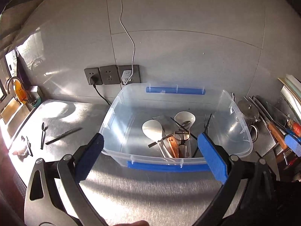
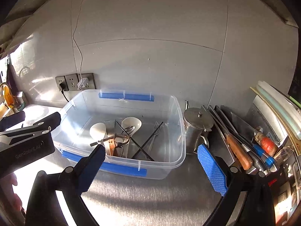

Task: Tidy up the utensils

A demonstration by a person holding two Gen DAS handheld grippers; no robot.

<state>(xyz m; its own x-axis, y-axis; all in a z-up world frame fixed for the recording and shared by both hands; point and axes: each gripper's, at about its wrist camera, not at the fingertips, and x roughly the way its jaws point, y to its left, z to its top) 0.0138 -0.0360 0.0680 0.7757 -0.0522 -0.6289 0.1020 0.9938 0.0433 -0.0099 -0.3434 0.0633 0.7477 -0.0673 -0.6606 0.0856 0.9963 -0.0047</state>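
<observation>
Both the left gripper [image 1: 150, 146] and right gripper [image 2: 151, 157] hang spread and empty before the clear bin [image 2: 175, 162], whose jumbled utensils [image 2: 120, 139] overlap indistinctly. A spoon [image 1: 42, 135] lies left on the surface [image 1: 131, 192]; a kettle [image 2: 196, 127] stands right.

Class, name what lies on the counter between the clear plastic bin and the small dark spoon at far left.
In the left wrist view, a dark chopstick pair lies on the counter between the spoon and the bin.

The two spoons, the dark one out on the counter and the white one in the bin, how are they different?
The dark spoon is slim with a small bowl; the white spoon is broad and paddle-like. The dark spoon lies alone on the counter; the white spoon sits among other utensils inside the clear bin. Both lie untouched.
</observation>
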